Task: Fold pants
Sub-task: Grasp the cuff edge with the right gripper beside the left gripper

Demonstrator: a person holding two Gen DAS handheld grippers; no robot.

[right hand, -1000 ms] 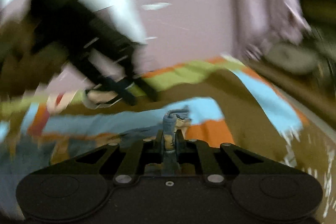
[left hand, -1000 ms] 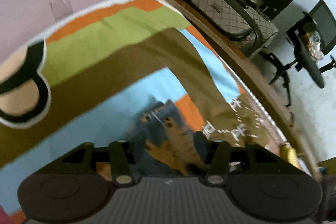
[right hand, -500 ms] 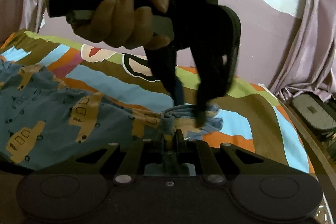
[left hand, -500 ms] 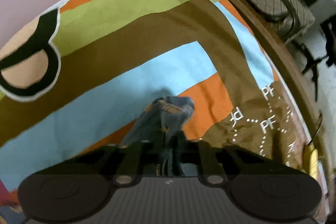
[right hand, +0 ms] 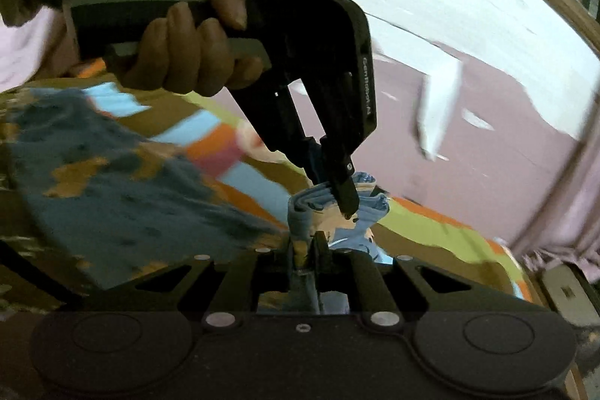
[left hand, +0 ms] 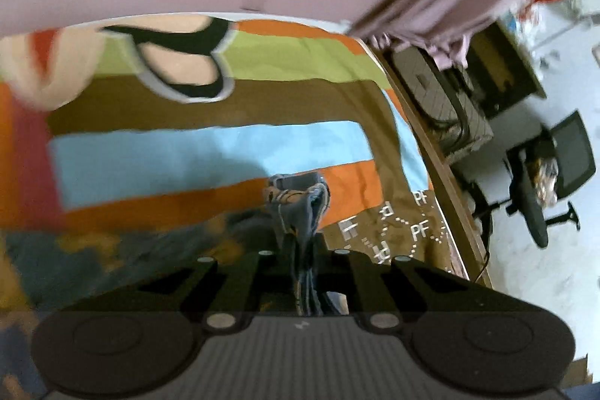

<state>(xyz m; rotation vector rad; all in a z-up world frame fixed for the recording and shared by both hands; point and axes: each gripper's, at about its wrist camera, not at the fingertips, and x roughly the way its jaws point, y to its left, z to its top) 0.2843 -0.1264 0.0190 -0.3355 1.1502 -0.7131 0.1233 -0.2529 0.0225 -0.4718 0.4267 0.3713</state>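
We are holding one pair of blue pants (right hand: 123, 197) with orange car prints above one striped bedspread (left hand: 210, 152). Our two grippers are both clamping its bunched edge: the right gripper (right hand: 304, 244) at 6 o'clock in its own view, the left gripper (right hand: 337, 190) just beyond at 12, held by our left hand (right hand: 180, 36). One suitcase (left hand: 446, 100) and one chair (left hand: 555, 175) are sitting at 3 o'clock.
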